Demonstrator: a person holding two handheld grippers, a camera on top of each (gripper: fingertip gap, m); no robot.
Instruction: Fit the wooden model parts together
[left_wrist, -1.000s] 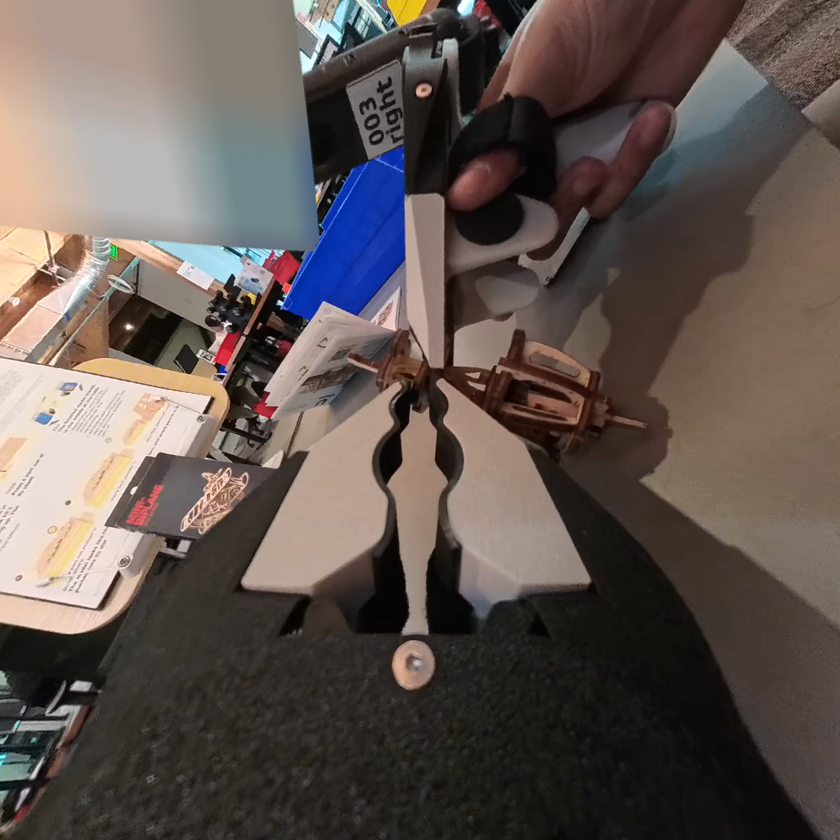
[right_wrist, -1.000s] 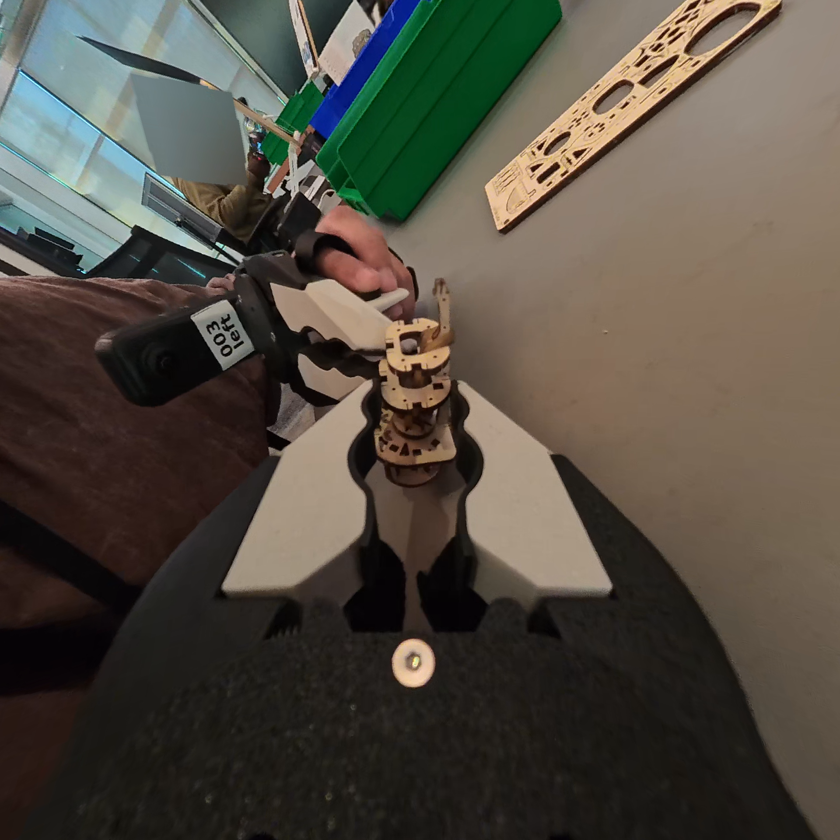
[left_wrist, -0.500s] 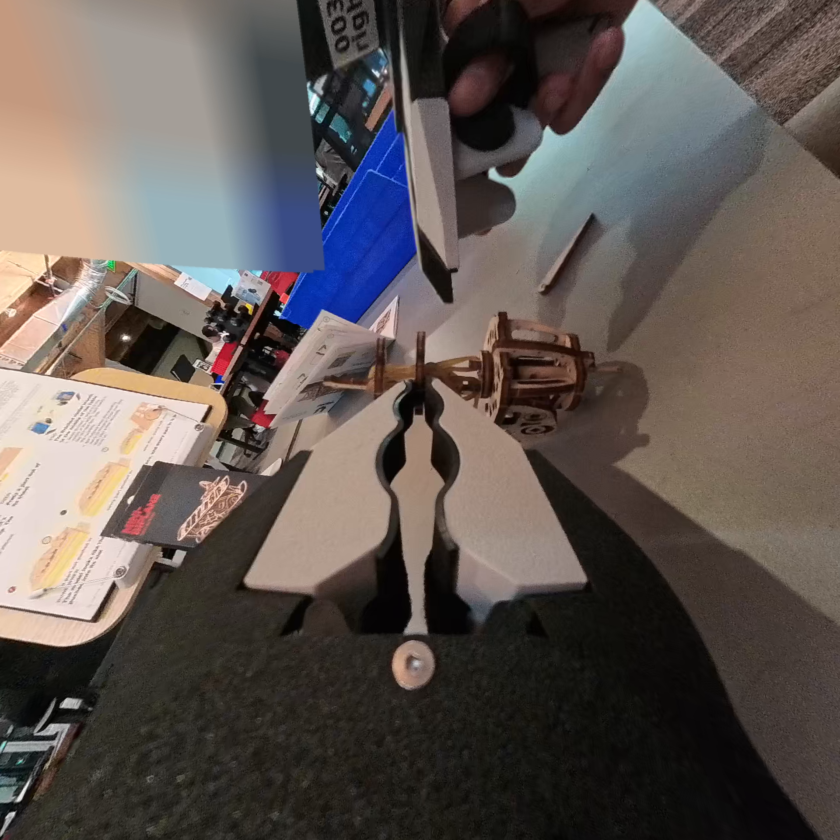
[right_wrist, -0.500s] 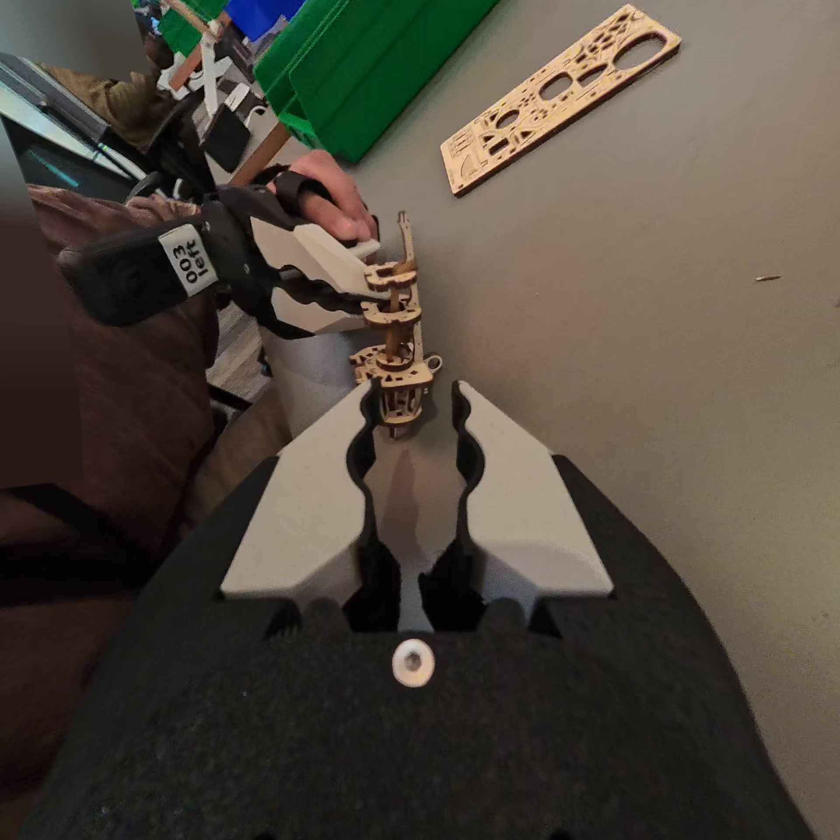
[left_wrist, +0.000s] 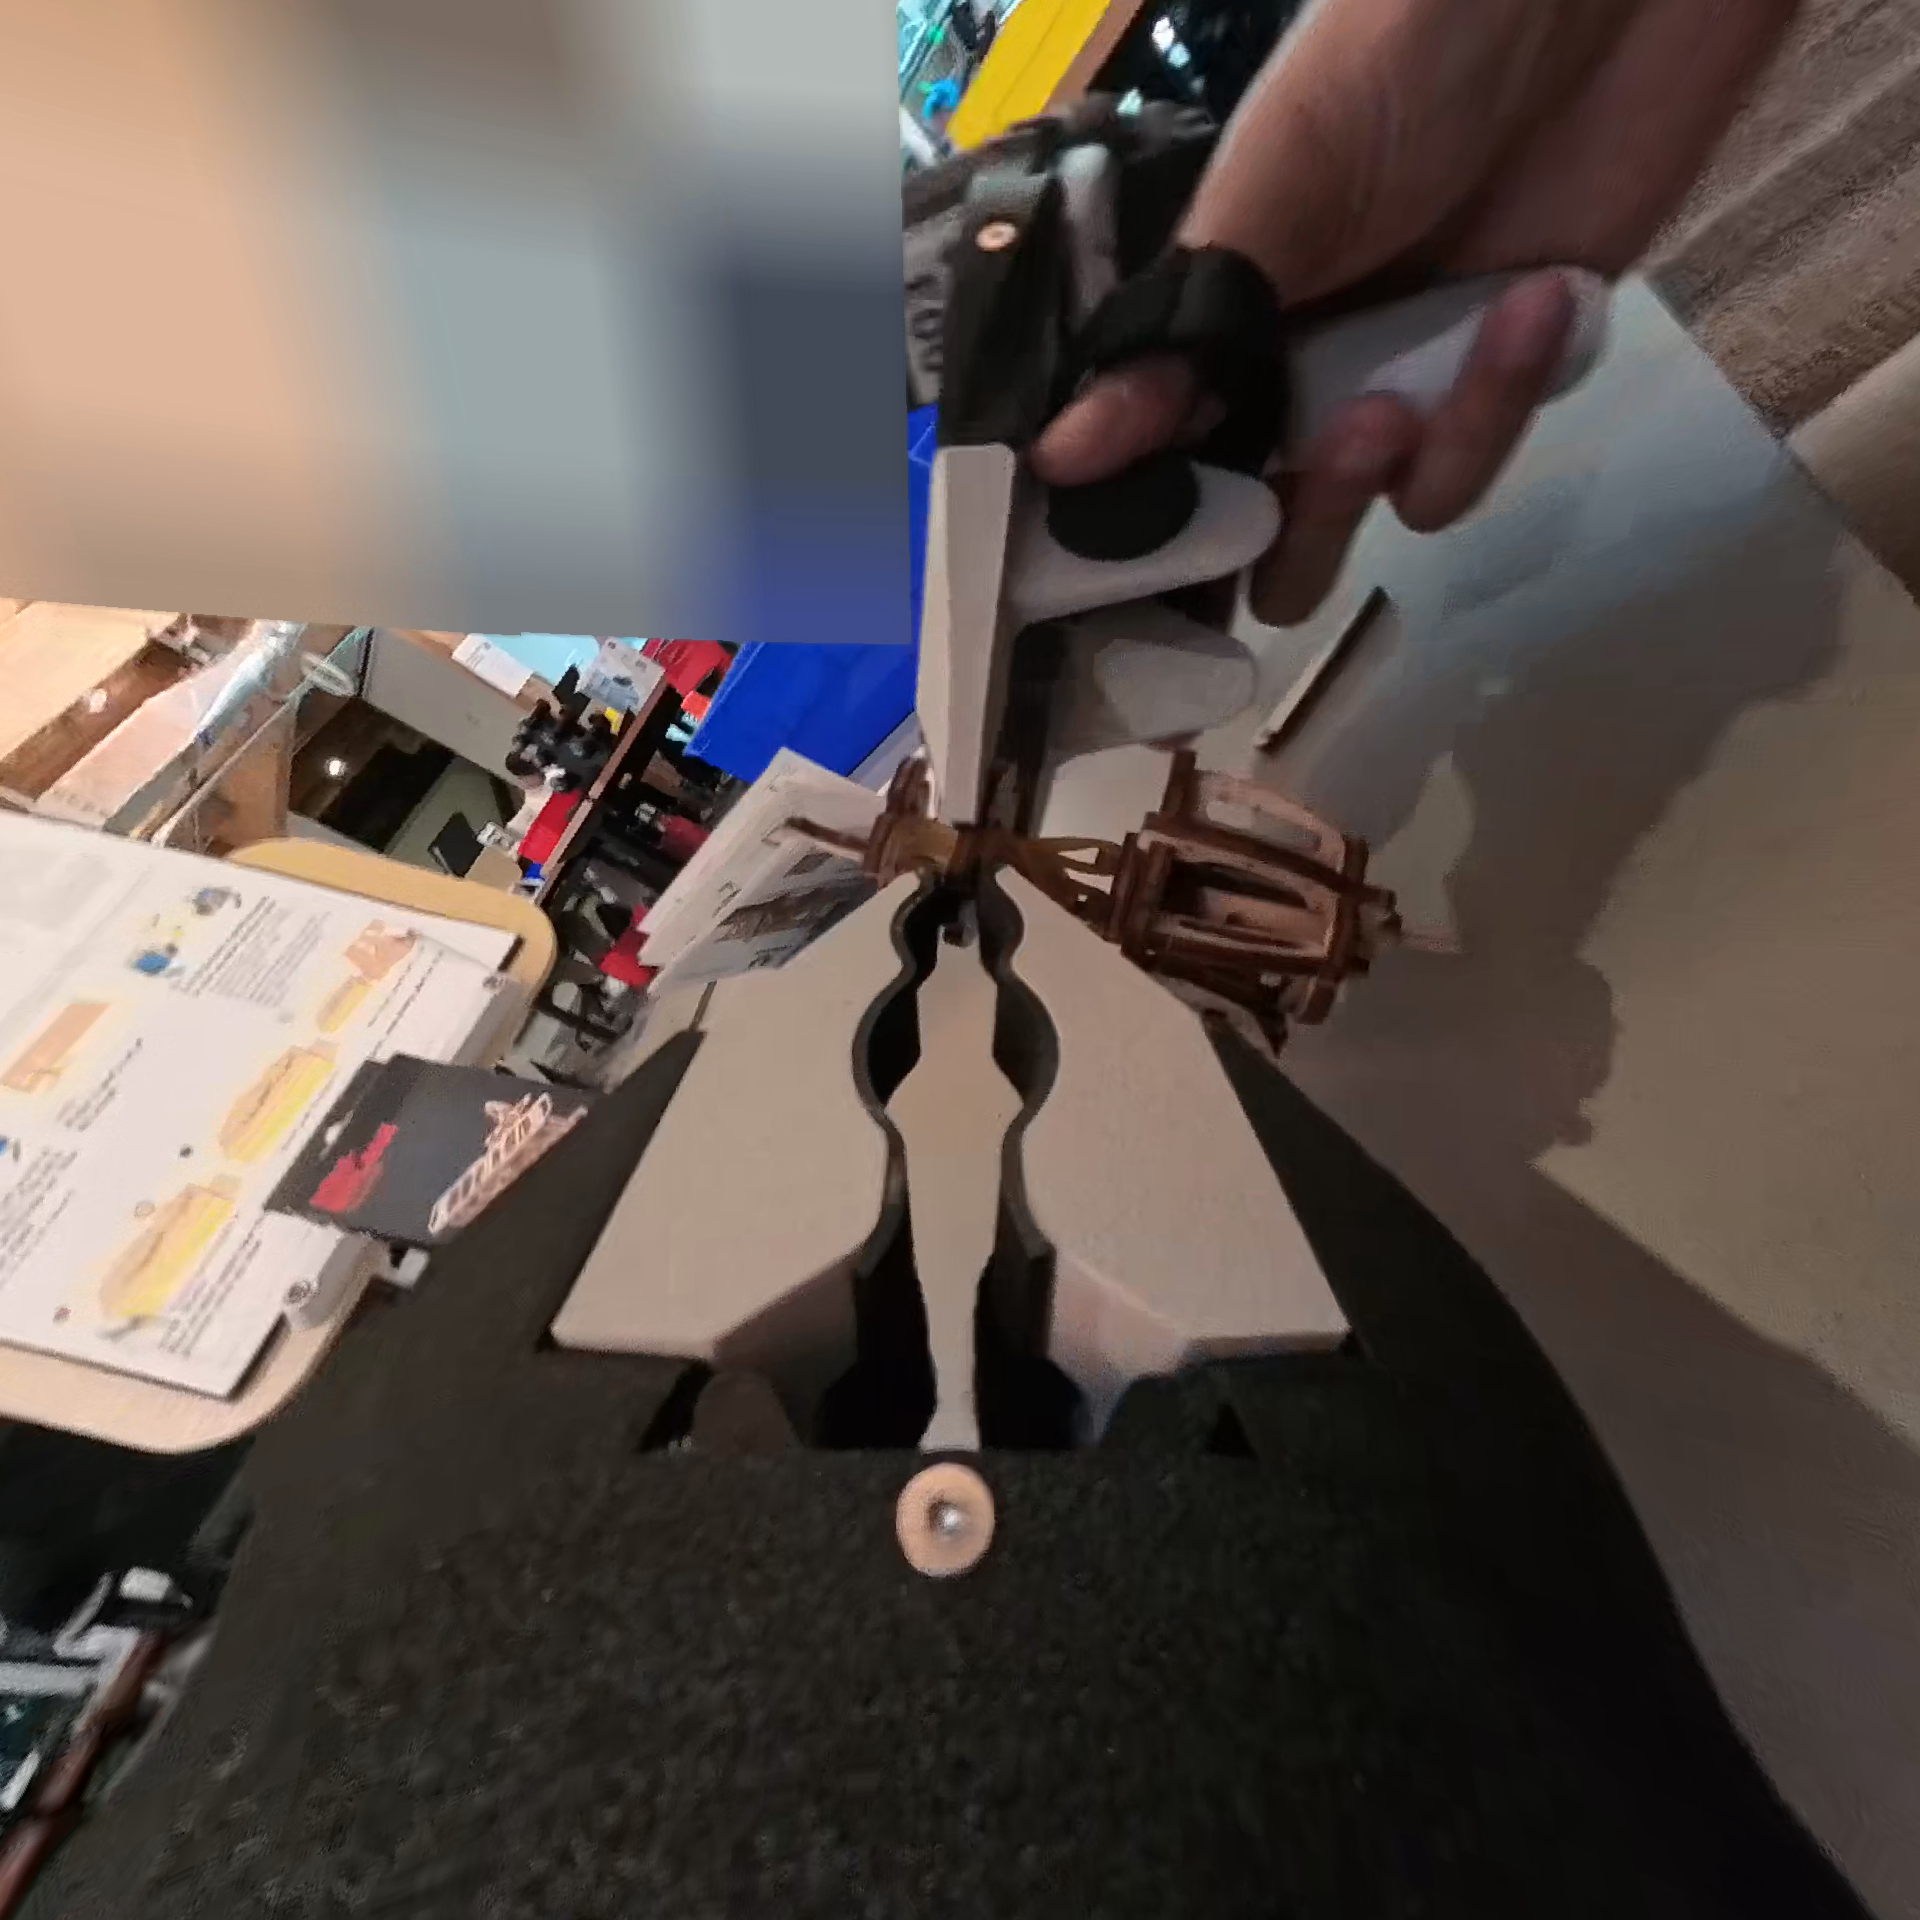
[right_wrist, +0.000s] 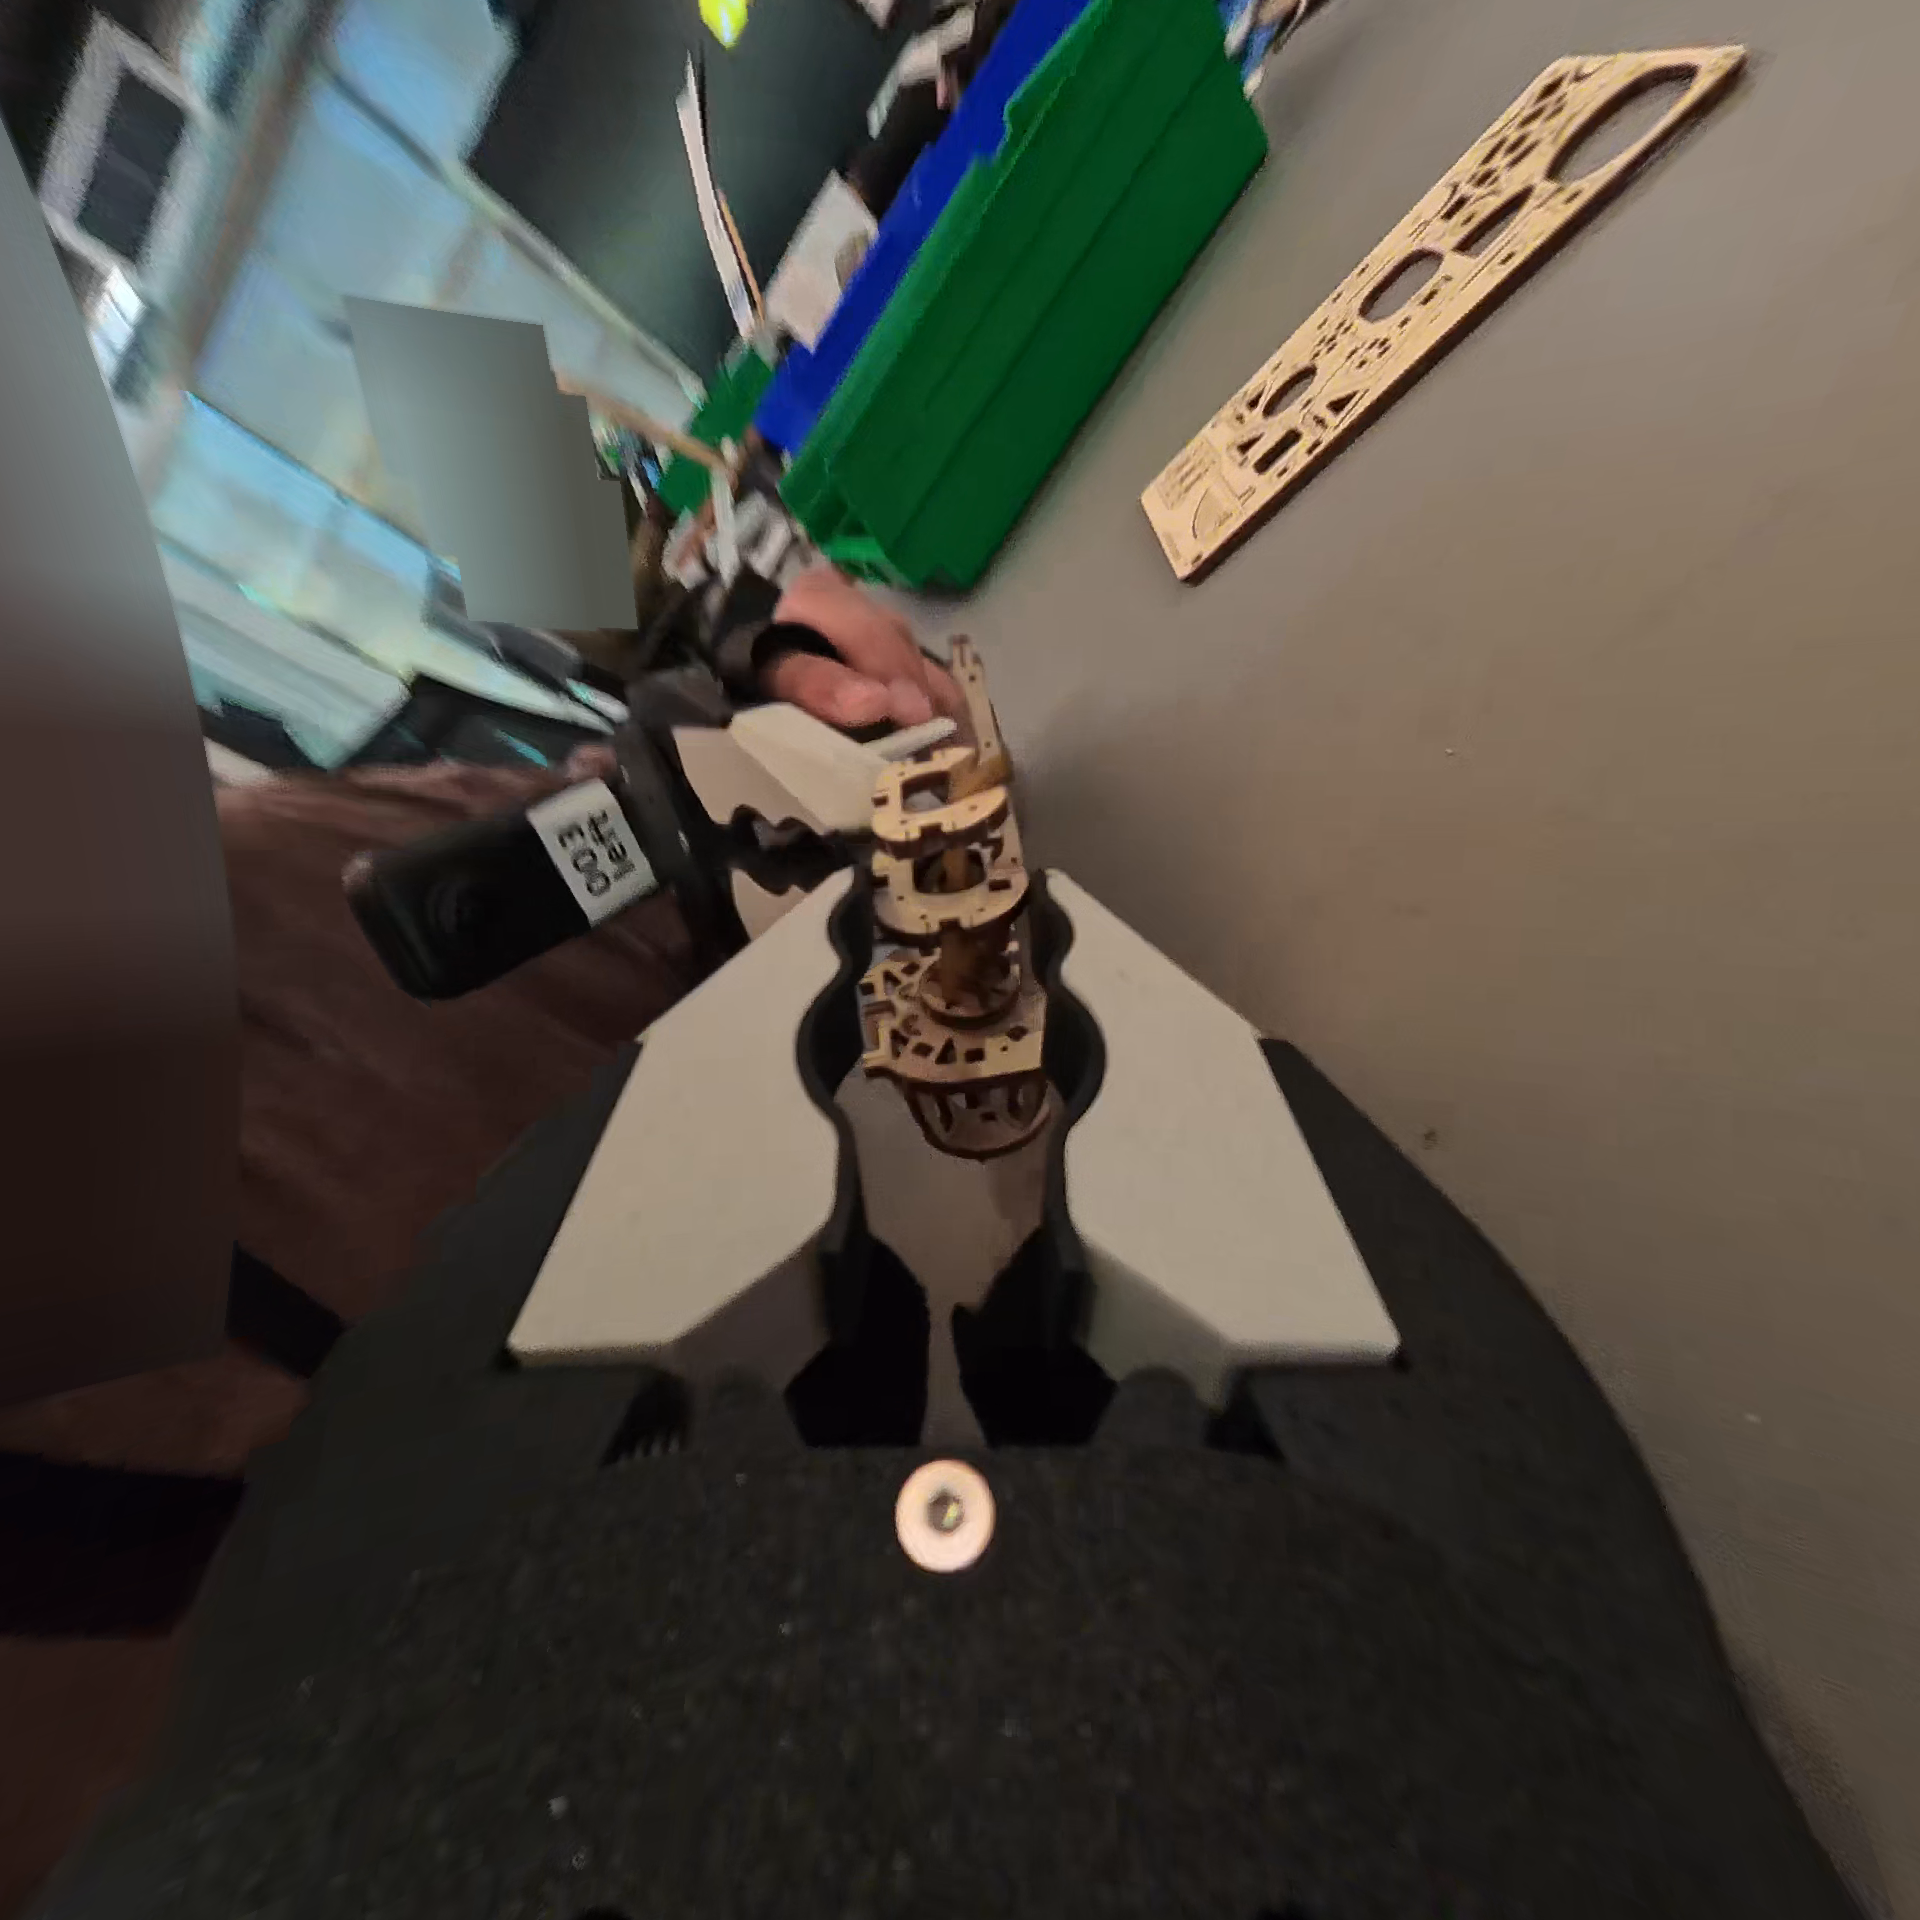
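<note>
Fingertips of the left gripper (left_wrist: 961, 902) pinch the thin shaft end of the wooden model (left_wrist: 1226, 904), with the jaws drawn almost together around it. The model is a small laser-cut assembly of stacked discs and a barrel-shaped cage, and it hangs above the grey table (left_wrist: 1714, 935), spanning the two tools. From the right wrist view, the right gripper (right_wrist: 951, 914) has its jaws set on either side of the model's wider lower part (right_wrist: 951, 1039); the wood seems to touch both inner faces, so it appears to be grasping the piece, though blur makes the contact hard to confirm. A hand (left_wrist: 1455, 208) holds the right tool from above in the left wrist view. Farther back on the table lies a flat wooden parts sheet (right_wrist: 1455, 301) with cut-out holes, near a green bin (right_wrist: 997, 364) and a blue bin (right_wrist: 935, 239). An instruction sheet (left_wrist: 166, 1122) rests on a side table at the left.
</note>
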